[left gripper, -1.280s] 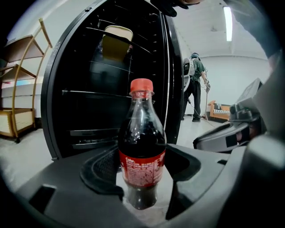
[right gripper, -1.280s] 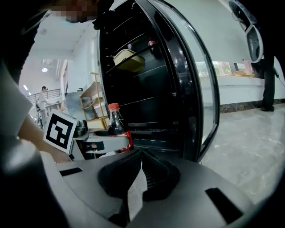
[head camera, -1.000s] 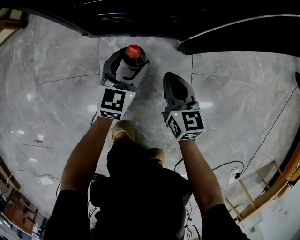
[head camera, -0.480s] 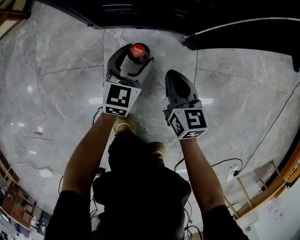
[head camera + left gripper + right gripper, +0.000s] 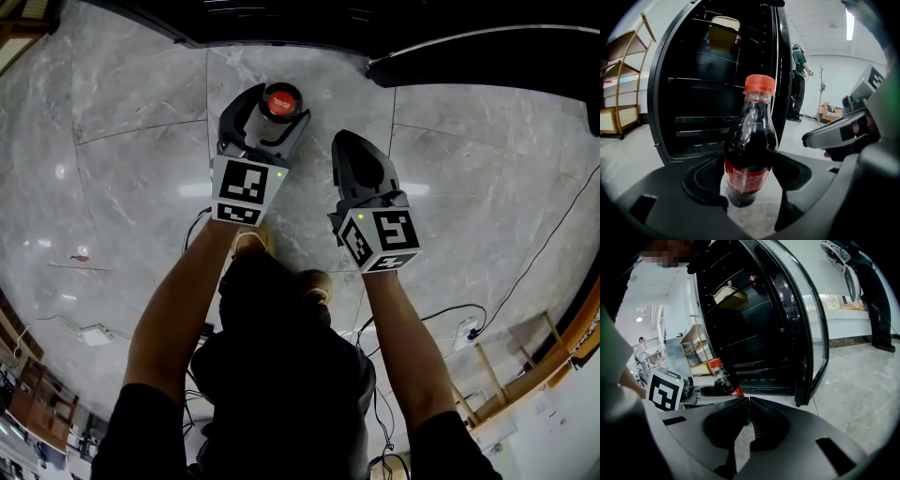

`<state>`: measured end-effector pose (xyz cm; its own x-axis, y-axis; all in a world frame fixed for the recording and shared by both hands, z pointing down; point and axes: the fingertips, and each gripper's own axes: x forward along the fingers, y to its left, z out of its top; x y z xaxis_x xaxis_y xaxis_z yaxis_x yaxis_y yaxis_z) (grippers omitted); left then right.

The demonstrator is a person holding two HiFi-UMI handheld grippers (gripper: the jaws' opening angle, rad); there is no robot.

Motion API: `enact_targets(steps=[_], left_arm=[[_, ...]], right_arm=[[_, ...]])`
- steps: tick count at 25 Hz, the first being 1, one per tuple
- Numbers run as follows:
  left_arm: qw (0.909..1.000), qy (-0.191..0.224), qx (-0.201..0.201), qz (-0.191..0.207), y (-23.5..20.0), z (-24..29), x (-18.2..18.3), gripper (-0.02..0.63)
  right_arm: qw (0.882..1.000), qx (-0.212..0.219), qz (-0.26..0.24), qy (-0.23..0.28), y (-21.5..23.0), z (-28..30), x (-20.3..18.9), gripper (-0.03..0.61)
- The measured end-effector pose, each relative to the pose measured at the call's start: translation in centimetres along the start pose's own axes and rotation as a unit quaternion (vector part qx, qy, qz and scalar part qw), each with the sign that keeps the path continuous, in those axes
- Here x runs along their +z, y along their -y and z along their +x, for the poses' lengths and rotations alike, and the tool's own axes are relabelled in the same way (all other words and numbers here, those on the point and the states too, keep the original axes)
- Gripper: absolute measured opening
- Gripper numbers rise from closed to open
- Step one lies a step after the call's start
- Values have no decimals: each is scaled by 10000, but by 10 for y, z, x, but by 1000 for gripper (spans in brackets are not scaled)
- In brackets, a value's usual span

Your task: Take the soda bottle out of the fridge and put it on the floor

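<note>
- The left gripper [image 5: 274, 112] is closed round the soda bottle [image 5: 750, 145], its cupped pads on either side of the red label. That low grip on the widest part keeps the bottle upright, cap [image 5: 281, 99] on top.
- The bottle is already out of the fridge [image 5: 717, 93] and low over the marble floor [image 5: 141, 187], just in front of the open compartment. I judge it is being set down.
- The right gripper [image 5: 352, 148] sits just beside the left one with its jaws pressed together and nothing between them. It looks parked clear of the bottle, since one gripper can carry it.
- The head view shows only the cap from above, ringed by the jaws. It gives the spacing of the two grippers, but not the height of the bottle's base.
- The left gripper view shows the dark drink, the label, the pads and bare floor below the base. I cannot tell whether the base touches the floor.
- The right gripper view alone shows the glass door [image 5: 806, 333] swung open, and the bottle from the side, standing straight.
</note>
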<state>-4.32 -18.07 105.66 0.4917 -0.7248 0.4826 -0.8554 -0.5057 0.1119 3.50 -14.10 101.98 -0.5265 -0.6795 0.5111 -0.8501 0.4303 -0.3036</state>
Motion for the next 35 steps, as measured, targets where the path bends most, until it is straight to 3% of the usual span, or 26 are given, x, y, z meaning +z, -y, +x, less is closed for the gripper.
enact_targets(steps=[5, 18, 25, 35], left_arm=[[9998, -206, 64, -22, 0, -3, 1, 311], [9986, -481, 74, -227, 32, -83, 58, 319], [9981, -456, 201, -368, 42, -142, 128, 319], [9968, -298, 295, -678, 63, -210, 260, 318]], right_arm=[[9999, -98, 71, -103, 3, -10, 3, 25], [9990, -229, 196, -331, -35, -78, 48, 25], [9993, -115, 20, -363, -80, -129, 105, 25], [9997, -164, -27, -162, -113, -208, 228, 25]])
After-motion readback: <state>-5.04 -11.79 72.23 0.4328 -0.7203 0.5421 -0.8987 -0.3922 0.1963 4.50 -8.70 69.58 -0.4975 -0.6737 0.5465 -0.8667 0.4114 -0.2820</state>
